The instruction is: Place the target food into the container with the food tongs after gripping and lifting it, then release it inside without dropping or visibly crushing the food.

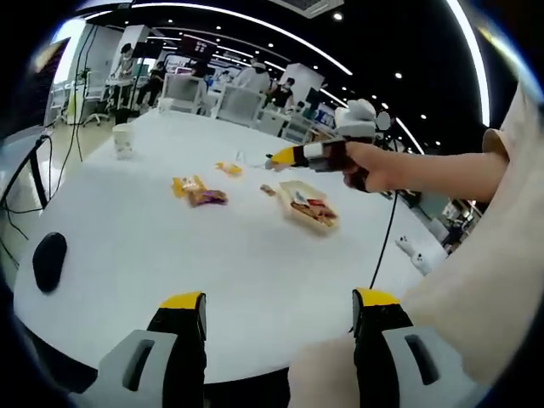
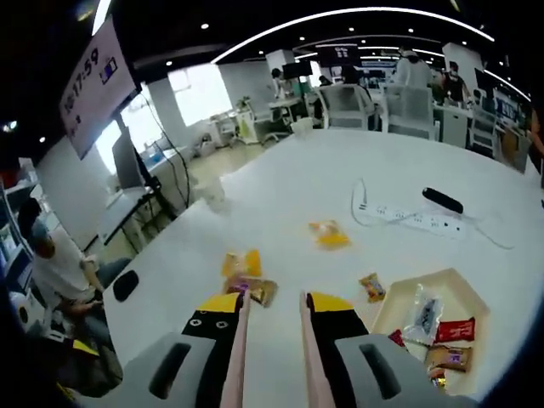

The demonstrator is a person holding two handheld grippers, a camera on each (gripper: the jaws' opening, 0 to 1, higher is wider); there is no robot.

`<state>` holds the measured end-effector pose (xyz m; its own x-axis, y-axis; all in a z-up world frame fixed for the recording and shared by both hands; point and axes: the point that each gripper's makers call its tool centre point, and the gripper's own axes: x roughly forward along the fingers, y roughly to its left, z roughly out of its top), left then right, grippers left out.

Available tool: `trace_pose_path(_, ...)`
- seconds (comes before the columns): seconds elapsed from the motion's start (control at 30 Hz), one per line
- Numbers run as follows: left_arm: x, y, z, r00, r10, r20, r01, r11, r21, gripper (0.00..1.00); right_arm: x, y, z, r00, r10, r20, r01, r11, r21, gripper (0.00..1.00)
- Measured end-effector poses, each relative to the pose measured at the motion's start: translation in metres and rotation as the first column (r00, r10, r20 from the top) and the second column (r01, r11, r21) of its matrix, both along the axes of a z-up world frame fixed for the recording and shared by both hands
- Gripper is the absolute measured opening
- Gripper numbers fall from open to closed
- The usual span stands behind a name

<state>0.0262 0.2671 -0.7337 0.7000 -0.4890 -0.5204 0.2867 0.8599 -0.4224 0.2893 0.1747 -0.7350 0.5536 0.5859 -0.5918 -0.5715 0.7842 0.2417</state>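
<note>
— Claws first. Your left claw (image 1: 276,327) sits low over the near edge of the white tabletop (image 1: 170,246), jaws spread wide, nothing between them.

— Noted. Your right claw (image 2: 274,310) is pinching the food tongs (image 2: 232,357): both pale arms run up between the jaws, one against each. The arms stand apart with no food in them.

— Loose food?

— All of it lies on the tabletop. A yellow packet (image 2: 242,262) touches a brown packet (image 2: 259,291) just ahead of your left-hand tong tip. A second yellow packet (image 2: 329,234) lies farther out. A small orange packet (image 2: 371,287) lies just beside the tray (image 2: 399,302). You can't tell from here which one is the target.

— Tray contents?

— A clear bag (image 2: 422,314) and a red packet (image 2: 456,330), more at the far corner, too small to name.

— Surroundings?

— A power strip (image 2: 416,218) lies beyond the tray, with a black mouse (image 1: 49,259) and a paper cup (image 1: 124,140) well apart from the food.
</note>
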Motion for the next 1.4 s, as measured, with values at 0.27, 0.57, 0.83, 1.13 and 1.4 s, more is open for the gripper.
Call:
trace_pose_path(0.27, 0.000, 0.003, -0.001, 1.000, 0.009, -0.003, -0.009, 1.000, -0.002, 0.69, 0.003, 0.006, -0.005, 1.000, 0.014, -0.011, -0.014, 1.000, -0.007, 0.30)
trace_pose_path(0.57, 0.000, 0.006, -0.004, 1.000, 0.017, -0.011, -0.017, 1.000, -0.007, 0.69, 0.008, 0.016, -0.007, 0.999, 0.022, -0.024, -0.022, 0.999, 0.030, 0.30)
trace_pose_path(0.83, -0.002, 0.008, -0.007, 0.999, 0.028, -0.021, -0.028, 0.999, -0.016, 0.69, 0.007, 0.019, -0.011, 0.999, 0.033, -0.026, -0.033, 0.999, 0.014, 0.30)
trace_pose_path(1.13, 0.000, 0.009, -0.010, 0.999, 0.036, -0.027, -0.037, 0.999, -0.031, 0.69, 0.003, 0.031, -0.012, 0.995, 0.097, 0.008, -0.096, 0.994, -0.048, 0.30)
trace_pose_path(1.4, 0.003, 0.014, -0.012, 0.999, 0.033, -0.032, -0.035, 0.999, -0.036, 0.69, 0.008, 0.037, -0.014, 0.996, 0.085, 0.003, -0.084, 0.996, -0.043, 0.30)
